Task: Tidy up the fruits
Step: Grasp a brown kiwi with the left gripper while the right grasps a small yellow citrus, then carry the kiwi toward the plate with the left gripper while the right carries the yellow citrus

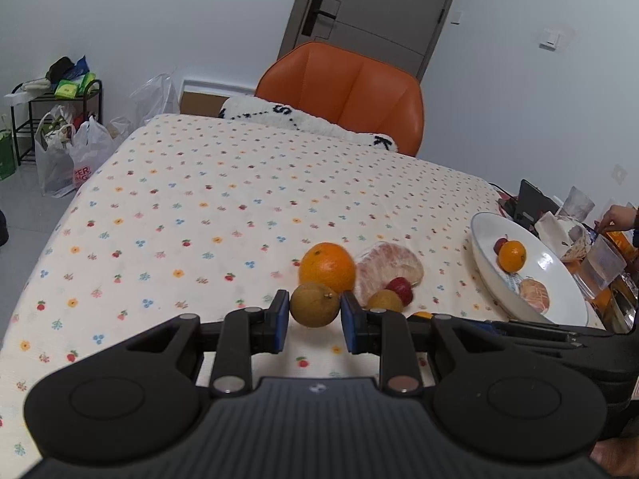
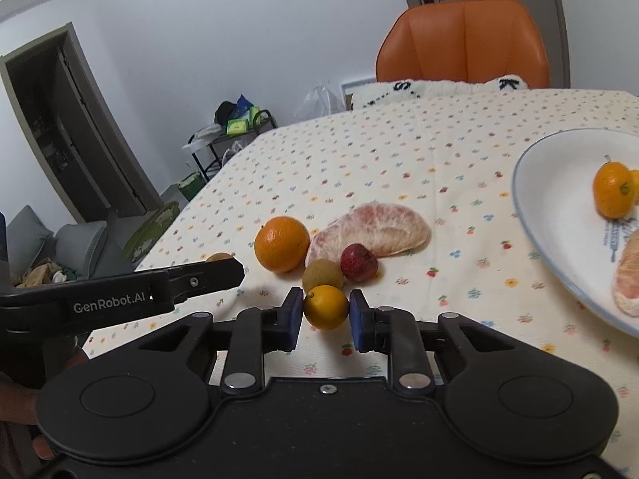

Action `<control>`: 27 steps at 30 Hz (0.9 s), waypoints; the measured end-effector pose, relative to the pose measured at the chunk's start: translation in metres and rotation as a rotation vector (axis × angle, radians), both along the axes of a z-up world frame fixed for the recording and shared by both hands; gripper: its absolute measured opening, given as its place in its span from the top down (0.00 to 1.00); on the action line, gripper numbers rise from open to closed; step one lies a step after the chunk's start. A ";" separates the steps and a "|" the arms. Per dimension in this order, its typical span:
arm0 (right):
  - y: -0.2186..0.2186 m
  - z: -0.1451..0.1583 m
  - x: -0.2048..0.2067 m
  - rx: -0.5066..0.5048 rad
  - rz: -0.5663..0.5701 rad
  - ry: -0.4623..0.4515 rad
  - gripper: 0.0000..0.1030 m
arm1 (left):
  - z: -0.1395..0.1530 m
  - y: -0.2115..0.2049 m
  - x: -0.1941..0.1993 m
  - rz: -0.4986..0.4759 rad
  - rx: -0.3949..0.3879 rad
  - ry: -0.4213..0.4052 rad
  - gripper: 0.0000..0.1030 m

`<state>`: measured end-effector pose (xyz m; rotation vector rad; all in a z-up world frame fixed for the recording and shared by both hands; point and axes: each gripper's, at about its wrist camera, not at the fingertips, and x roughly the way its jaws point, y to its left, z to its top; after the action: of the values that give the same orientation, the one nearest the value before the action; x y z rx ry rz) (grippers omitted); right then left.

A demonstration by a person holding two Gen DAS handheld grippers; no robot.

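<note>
Fruits lie in a tight cluster on the flowered tablecloth (image 1: 223,199), near the front edge. In the left wrist view, the left gripper (image 1: 313,321) has its blue pads on both sides of a brownish round fruit (image 1: 313,304); the pads stand very close to it, but I cannot tell if they press it. Just behind this fruit sits the big orange (image 1: 327,267), touching or almost touching it. To the right of the orange lie the peeled pomelo segment (image 1: 387,269), a small red fruit (image 1: 400,289) and another brown fruit (image 1: 384,300), all crowded together.

In the right wrist view, the right gripper (image 2: 325,317) is spread around a small yellow-orange citrus (image 2: 326,306), with a thin gap at each pad. The second brown fruit sits directly behind this citrus, touching it. One finger of the left gripper reaches in from the left side, beside the orange.

On the right stands a white plate (image 1: 559,275). It holds a small orange (image 1: 512,255) with a small red fruit (image 1: 499,244) behind it, and one pomelo piece (image 1: 534,294) nearer to the front rim. Behind the table stands an orange chair (image 1: 343,92).
</note>
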<state>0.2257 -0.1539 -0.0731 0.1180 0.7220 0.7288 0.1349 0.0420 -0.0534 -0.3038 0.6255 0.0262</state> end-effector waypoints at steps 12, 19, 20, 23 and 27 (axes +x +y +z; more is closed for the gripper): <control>-0.042 0.016 -0.004 0.044 -0.063 -0.042 0.78 | 0.018 -0.043 0.002 -0.076 0.035 -0.037 0.75; -0.064 0.021 -0.006 0.058 -0.109 -0.058 0.78 | 0.024 -0.063 0.007 -0.108 0.047 -0.049 0.75; -0.068 0.021 -0.006 0.060 -0.118 -0.059 0.77 | 0.025 -0.066 0.007 -0.114 0.049 -0.049 0.75; -0.078 0.022 -0.007 0.064 -0.144 -0.061 0.78 | 0.025 -0.073 0.009 -0.129 0.052 -0.050 0.75; -0.091 0.023 -0.008 0.072 -0.178 -0.066 0.77 | 0.027 -0.084 0.013 -0.152 0.060 -0.052 0.75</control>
<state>0.2180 -0.2447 -0.0503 0.2205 0.6142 0.5857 0.1481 -0.0419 -0.0264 -0.1978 0.5932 -0.1081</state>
